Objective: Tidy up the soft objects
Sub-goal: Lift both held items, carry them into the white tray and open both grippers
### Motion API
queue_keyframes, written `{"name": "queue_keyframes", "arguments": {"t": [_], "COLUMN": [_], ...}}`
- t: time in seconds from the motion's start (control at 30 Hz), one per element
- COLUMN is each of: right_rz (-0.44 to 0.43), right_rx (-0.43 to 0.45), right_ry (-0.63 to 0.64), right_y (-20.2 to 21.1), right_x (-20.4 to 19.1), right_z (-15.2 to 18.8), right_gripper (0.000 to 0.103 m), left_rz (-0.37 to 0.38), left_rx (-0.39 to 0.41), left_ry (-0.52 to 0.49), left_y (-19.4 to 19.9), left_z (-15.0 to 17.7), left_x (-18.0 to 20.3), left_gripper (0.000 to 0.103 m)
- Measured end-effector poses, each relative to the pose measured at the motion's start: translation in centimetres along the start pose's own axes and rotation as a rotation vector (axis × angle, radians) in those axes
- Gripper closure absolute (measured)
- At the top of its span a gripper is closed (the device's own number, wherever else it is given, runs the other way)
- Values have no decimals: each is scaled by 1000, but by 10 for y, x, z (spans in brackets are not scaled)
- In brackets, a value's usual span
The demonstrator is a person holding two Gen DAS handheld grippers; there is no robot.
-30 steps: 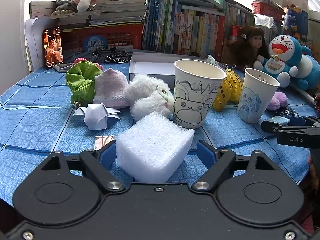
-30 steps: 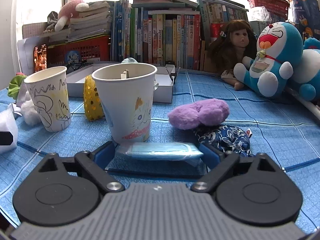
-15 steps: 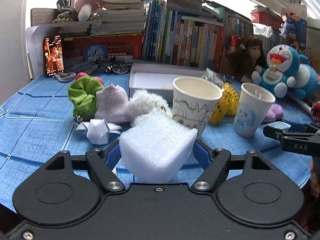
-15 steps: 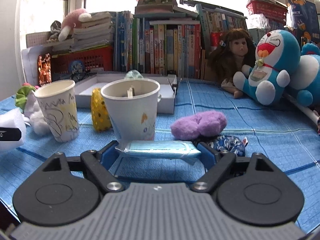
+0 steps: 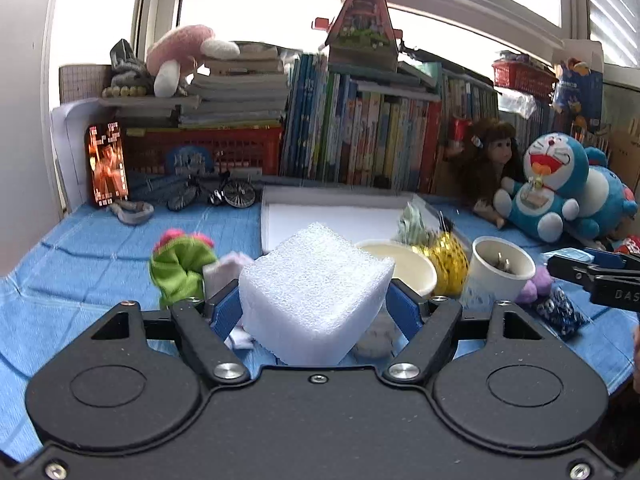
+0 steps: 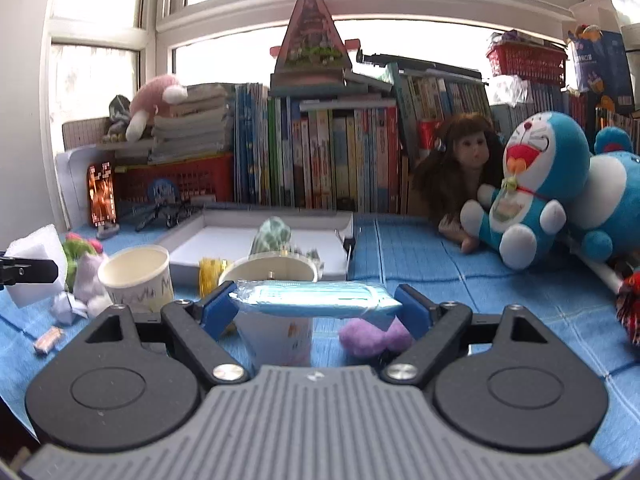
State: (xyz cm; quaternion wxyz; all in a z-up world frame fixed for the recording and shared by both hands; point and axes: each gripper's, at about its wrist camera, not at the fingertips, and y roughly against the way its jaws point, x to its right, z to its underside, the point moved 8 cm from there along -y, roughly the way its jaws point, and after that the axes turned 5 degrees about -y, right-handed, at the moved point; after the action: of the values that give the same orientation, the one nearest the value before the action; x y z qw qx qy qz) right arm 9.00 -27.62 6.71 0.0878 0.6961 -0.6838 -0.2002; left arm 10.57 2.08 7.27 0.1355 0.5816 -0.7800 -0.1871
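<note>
My left gripper (image 5: 314,306) is shut on a white foam block (image 5: 316,292) and holds it above the blue cloth. My right gripper (image 6: 316,306) is shut on a flat blue wrapped pack (image 6: 314,298) and holds it above a paper cup (image 6: 276,320). The right gripper also shows at the right edge of the left wrist view (image 5: 592,276). A white shallow box (image 5: 340,224) lies behind the cups, also in the right wrist view (image 6: 224,240). A green scrunchie (image 5: 180,268), a pink knit item (image 5: 224,276) and a purple plush piece (image 6: 372,336) lie on the cloth.
Two paper cups (image 5: 400,268) (image 5: 500,272) and a yellow sequin toy (image 5: 450,264) stand mid-table. A doll (image 6: 464,168) and Doraemon plush (image 6: 532,192) sit at back right. Books (image 6: 320,152), a red basket (image 5: 204,152) and a phone (image 5: 108,164) line the back.
Both grippers have risen with their loads: the foam block and the blue pack are now well above the cloth, and the cups appear lower in both views.
</note>
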Motion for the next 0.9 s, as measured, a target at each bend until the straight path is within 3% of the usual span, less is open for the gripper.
{"name": "queue_keyframes", "arguments": {"t": [0.37,0.9], "right_rz": [-61,-120], "right_rx": [-1,-84], "right_ry": [-35,-107], "right_y": [-17,-76], "right_x": [-3,-5], "right_z": [-41,-92], "right_gripper": [17,17], "left_rz": [-17,46], "left_rx": [25,-19], "left_ry": [-3,12], "left_y": [-22,-87], "left_z": [-51,-110], "left_x": [-13,-5], "left_gripper": [29,29]}}
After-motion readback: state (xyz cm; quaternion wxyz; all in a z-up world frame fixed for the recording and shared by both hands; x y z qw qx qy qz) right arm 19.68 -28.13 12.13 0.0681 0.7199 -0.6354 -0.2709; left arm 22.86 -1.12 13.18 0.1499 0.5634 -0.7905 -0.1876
